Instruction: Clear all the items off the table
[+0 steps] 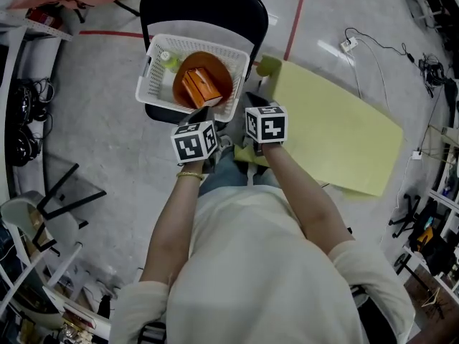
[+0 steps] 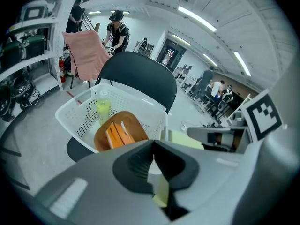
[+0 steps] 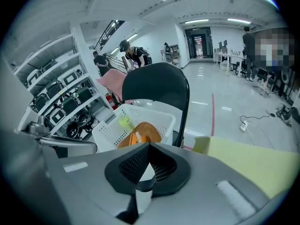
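A white basket (image 1: 154, 56) stands on the seat of a black chair (image 1: 204, 6). In it lie a brown plate (image 1: 219, 69), an orange box (image 1: 199, 86) and a green bottle (image 1: 170, 61). My left gripper (image 1: 203, 113) hovers at the basket's near edge, shut with nothing gripped; its own view shows the closed jaws (image 2: 152, 149) below the basket (image 2: 70, 109) and box (image 2: 119, 135). My right gripper (image 1: 254, 100) is beside it, between basket and yellow table (image 1: 337, 131), also shut (image 3: 149, 153) and empty. The plate (image 3: 145, 131) shows in the right gripper view.
The yellow table top bears nothing that I can see. Shelving with gear (image 3: 61, 102) stands at the left, a pink cloth (image 2: 86, 55) hangs behind the chair, and cables with a socket strip (image 1: 349, 44) lie on the floor. People stand in the background.
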`<state>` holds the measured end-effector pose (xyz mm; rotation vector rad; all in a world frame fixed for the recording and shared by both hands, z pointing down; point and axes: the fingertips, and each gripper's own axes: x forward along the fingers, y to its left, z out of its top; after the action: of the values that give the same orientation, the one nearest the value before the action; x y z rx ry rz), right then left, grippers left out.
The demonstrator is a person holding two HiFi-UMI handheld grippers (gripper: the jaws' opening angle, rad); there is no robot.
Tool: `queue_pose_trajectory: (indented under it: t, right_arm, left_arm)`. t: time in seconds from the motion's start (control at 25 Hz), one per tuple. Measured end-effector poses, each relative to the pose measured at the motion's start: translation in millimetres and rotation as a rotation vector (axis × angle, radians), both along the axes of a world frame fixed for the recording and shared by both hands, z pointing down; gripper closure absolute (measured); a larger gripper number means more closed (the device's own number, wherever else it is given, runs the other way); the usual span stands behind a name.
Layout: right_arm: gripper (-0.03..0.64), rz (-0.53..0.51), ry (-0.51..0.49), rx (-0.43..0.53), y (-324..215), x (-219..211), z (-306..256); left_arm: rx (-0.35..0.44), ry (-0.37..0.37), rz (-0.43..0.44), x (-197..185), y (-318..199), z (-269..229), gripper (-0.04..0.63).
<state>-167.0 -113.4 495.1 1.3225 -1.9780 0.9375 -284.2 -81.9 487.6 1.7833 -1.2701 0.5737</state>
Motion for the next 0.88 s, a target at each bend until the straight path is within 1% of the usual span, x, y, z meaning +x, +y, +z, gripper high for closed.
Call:
queue_pose_trajectory:
  t: [0.16, 0.36, 0.48, 0.64, 0.88]
  right_arm:
    - [0.618, 0.050, -0.005, 0.012, 9.4, 17.4, -5.8]
    - [0.618, 0.133, -0.018, 0.026, 22.3, 49.9, -12.2]
    - [0.618, 0.177, -0.051, 0.037, 35.4, 71.6, -16.8]
    - [0.618, 0.234, -0.061, 0.047, 56.1, 101.1, -18.6]
    - [0.618, 0.348, -0.076, 0.063, 92.9, 146.1, -22.9]
  left_arm:
    - [-0.001, -0.001, 0.057, 12.7, 6.9, -3.7, 0.586]
    - [-0.003, -0.003, 0.124, 32.6, 10.9, -4.6, 0.586]
    - [0.002, 0.000, 0.157, 51.5, 13.5, -6.2, 0.586]
    - [0.008, 0.010, 0.203, 78.3, 19.5, -8.4, 0.586]
    - [0.036, 0.007, 0.307, 124.9, 40.6, -18.7, 0.586]
